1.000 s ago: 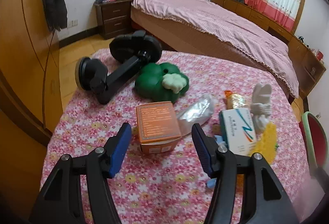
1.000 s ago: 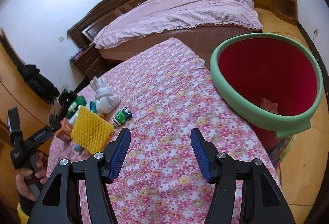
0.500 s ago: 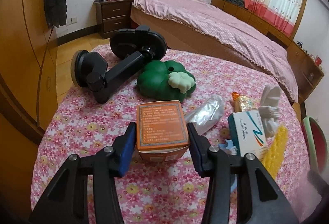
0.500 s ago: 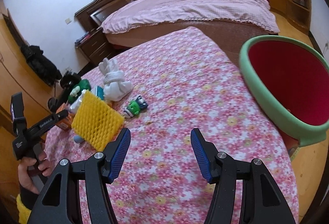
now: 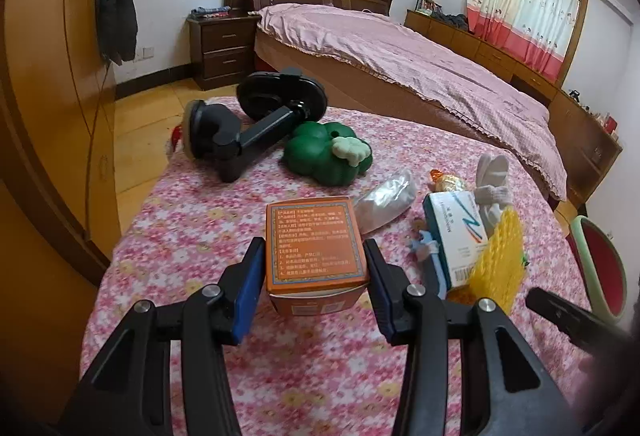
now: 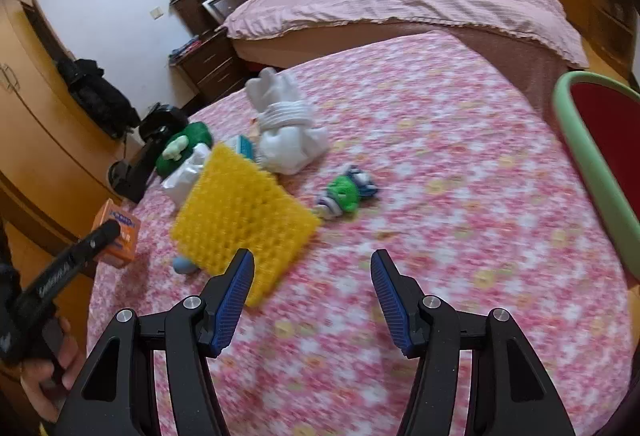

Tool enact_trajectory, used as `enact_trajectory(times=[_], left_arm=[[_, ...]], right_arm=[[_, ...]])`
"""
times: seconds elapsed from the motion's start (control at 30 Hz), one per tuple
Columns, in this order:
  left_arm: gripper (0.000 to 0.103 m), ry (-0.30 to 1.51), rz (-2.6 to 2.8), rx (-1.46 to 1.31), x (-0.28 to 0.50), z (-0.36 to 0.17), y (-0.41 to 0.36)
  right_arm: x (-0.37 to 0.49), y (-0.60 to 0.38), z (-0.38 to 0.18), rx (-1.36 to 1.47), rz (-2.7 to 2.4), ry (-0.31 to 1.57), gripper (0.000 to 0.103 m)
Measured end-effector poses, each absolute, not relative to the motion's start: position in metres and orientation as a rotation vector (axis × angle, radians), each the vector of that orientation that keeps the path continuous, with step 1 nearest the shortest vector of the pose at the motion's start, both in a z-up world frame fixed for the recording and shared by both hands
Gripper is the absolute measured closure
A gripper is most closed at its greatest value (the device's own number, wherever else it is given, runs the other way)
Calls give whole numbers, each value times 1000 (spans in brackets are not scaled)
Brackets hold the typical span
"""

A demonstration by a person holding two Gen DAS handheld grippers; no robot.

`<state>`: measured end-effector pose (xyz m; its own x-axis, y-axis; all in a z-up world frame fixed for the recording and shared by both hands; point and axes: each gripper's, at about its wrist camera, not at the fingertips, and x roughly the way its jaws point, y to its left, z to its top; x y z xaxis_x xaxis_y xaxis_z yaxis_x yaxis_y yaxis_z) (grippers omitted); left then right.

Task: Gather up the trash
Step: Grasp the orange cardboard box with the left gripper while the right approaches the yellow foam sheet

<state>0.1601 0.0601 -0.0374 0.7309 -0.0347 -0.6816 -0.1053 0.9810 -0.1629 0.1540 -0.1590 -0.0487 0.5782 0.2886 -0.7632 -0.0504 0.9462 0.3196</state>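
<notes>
1. Gripping the orange box (image 5: 316, 244) between its pads, the left gripper (image 5: 316, 286) has just been closing, presumably to bin it.
2. Spread and empty, the right gripper (image 6: 312, 296) has yellow mesh (image 6: 240, 220) just beyond its left jaw.
3. Only the right view shows the person's hand (image 6: 48, 376).

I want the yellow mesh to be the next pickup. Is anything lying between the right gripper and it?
Nothing visible does. The right gripper hangs open over bare flowered tablecloth, and the yellow mesh lies just ahead of its left finger, its near corner uncovered. The green toy sits off to the side, clear of that line.
</notes>
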Motion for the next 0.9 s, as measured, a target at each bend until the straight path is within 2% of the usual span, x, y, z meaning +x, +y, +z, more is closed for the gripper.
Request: enact_trajectory(times=[0.6,0.63,0.7,0.77,0.87,0.9], left_arm=[[54,716,38,-217,145,-40,70],[54,716,37,-218,145,-40,69],[54,716,35,-217,143,-39,68],[54,716,34,-217,141,-39,68],[54,717,33,-218,140,-39,67],[54,717,32,-218,139,-38,66]], right_arm=[[171,-123,-70,209,249,913,41],[170,-122,-71,205,245,911,44],[169,-125,-71,206,229,909,58],[167,-130,-73,247,247,917,78],[162,-134,-71,272,261,912,91],[159,-136,-69,277,261,905,92]])
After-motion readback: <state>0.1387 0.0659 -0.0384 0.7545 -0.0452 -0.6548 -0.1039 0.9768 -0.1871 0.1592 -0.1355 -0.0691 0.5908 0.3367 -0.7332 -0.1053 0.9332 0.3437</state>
